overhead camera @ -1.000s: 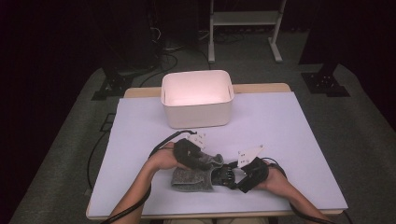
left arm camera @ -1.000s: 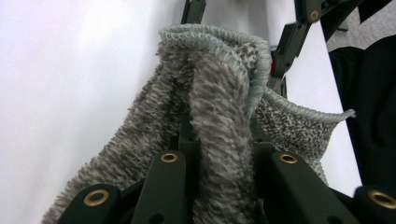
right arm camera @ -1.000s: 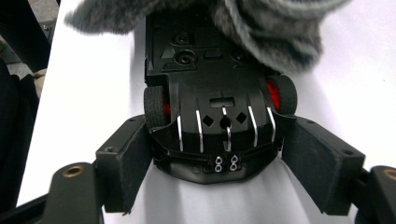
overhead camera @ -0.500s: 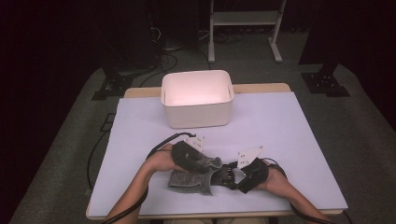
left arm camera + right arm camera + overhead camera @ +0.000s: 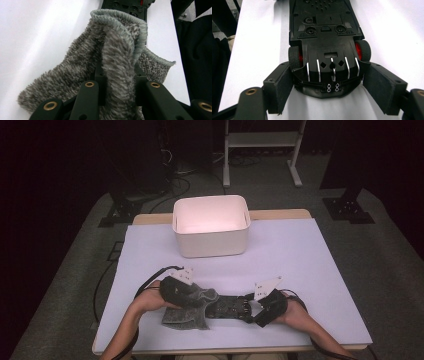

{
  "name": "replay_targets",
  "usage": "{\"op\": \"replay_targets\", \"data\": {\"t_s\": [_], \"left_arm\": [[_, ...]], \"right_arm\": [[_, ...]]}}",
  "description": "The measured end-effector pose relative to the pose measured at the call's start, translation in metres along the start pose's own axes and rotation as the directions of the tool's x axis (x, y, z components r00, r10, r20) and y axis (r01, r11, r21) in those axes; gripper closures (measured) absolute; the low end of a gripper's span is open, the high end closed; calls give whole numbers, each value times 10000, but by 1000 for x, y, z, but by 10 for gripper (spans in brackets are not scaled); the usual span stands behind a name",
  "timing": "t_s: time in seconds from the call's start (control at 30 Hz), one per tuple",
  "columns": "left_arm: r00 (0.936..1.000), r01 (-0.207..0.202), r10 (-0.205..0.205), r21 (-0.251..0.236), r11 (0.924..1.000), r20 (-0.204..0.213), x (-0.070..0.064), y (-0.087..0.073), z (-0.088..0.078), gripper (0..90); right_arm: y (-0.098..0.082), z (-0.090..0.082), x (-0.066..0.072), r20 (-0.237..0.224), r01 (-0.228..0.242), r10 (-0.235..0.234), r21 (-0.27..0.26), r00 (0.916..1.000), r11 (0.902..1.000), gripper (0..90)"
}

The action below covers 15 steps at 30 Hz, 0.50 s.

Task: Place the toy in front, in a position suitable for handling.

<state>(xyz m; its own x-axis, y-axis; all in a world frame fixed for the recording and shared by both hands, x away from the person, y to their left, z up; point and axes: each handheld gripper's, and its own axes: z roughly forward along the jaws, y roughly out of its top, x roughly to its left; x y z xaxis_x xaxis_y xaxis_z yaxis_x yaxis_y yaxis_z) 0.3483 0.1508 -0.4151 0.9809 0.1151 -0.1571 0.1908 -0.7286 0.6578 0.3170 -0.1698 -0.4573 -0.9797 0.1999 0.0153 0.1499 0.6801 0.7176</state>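
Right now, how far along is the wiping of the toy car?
Done: right gripper clamps the upside-down toy car on the table. In hand: left gripper holds the grey cloth at the car's far end. Left: wiping; the white bin sits unused.

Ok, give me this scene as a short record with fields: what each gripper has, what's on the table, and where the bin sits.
left gripper: shut on the grey cloth
right gripper: jaws wide, pads against the rear of the toy car
toy car: black, upside down, red wheel hubs, lying on the table
cloth position: draped over the car's far end
white bin: far centre of the table, apart from both grippers
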Motion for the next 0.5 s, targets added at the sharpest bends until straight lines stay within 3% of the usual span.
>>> {"op": "replay_targets", "data": {"t_s": [0.3, 0.5], "left_arm": [[9992, -380, 379, 70, 9993, 162, -3, 14, 6, 741], [9949, -866, 857, 163, 9961, 530, -7, 34, 24, 741]], "right_arm": [[0, 0, 0, -10, -30, 30, 1, 10000, 10000, 236], [1, 1, 0, 0, -228, 228, 9, 9997, 9997, 232]]}}
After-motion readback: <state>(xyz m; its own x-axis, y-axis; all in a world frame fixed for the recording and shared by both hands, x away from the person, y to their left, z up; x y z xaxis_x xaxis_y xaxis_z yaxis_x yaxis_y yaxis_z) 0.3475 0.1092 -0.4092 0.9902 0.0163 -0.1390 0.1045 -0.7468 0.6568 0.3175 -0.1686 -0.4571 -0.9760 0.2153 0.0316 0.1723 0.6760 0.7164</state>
